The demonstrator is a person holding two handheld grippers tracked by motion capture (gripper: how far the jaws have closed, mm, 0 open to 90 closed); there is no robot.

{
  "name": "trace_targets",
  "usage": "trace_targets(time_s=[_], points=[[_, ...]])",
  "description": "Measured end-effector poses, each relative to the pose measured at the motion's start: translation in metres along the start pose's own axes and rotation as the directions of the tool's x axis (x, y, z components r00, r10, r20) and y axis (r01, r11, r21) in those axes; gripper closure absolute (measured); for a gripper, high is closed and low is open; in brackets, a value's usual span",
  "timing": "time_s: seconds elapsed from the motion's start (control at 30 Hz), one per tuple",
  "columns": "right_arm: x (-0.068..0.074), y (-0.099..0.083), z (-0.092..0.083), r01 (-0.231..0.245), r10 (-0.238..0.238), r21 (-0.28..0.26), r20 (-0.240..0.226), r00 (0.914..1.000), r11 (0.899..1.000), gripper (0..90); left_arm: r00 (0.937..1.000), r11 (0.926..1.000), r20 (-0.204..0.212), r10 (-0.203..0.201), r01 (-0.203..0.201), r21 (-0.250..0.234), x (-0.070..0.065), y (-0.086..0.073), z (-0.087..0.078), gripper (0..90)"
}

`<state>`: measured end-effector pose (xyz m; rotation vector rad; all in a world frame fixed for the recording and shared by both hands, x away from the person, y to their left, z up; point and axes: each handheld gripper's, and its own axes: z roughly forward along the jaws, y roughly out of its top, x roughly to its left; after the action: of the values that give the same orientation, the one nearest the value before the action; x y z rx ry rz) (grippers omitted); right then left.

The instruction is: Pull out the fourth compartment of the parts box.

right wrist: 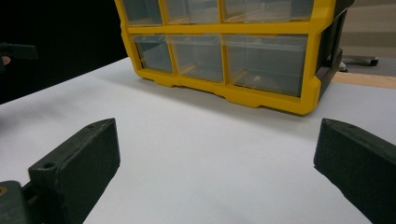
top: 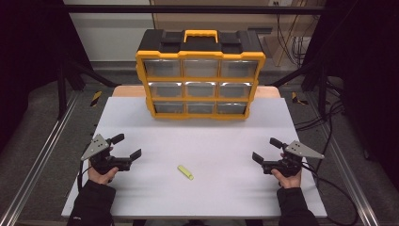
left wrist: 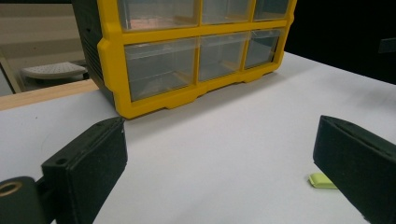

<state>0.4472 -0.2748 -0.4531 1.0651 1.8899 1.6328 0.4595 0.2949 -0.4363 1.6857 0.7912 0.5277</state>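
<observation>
- Your forearms, in dark sleeves, are coming in from the near edge of the high view, one hand at each side of the white tabletop (top: pixel 211 141).
- You are holding the left gripper (top: pixel 126 147) over the near left part of the board, its jaws standing wide apart with nothing between them.
- You are holding the right gripper (top: pixel 267 149) over the near right part, its jaws spread just as wide and gripping nothing.
- Lying flat on the board between the two grippers, nearer your edge, is a small yellow-green piece (top: pixel 185 172); in the left gripper view it is peeking out (left wrist: pixel 321 180) beside the jaw at that picture's right.
- Standing upright at the far middle of the board is a yellow and black drawer organiser (top: pixel 201 75) with nine clear drawers and a carrying handle on top, well apart from the piece.
- Showing behind the white board is a strip of bare wooden table (top: pixel 127 91).
- Running along both sides are metal frame rails (top: pixel 42 160), with grey floor, loose cables (top: pixel 324 117) at the right and a pale wall beyond.
</observation>
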Motion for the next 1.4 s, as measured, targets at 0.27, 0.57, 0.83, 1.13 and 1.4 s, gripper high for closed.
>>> trace_targets(time_s=[0.27,0.57,0.83,1.13,1.4], points=[[0.0,0.0,0.0,0.001,-0.001,0.002,-0.004,1.0,1.0,0.9,1.0,1.0,-0.002,0.005,-0.005,0.001,-0.001,0.001,0.001,3.0],[0.0,0.0,0.001,0.004,-0.004,0.006,-0.006,1.0,1.0,0.9,0.9999,0.9999,-0.003,0.016,-0.016,-0.001,-0.004,0.006,0.003,3.4],[-0.001,0.0,0.002,0.009,-0.009,0.016,-0.007,0.9999,1.0,1.0,0.9994,0.9995,-0.015,0.03,-0.03,-0.001,-0.003,0.016,0.003,3.7],[-0.001,0.001,0.0,0.007,-0.007,0.007,0.0,1.0,1.0,1.7,0.999,0.999,-0.008,0.044,-0.044,0.006,-0.001,0.024,0.007,3.8],[0.0,0.0,0.001,0.006,-0.006,0.009,-0.001,1.0,1.0,2.0,0.9982,0.9981,-0.003,0.059,-0.059,0.015,-0.002,0.031,0.011,3.6]])
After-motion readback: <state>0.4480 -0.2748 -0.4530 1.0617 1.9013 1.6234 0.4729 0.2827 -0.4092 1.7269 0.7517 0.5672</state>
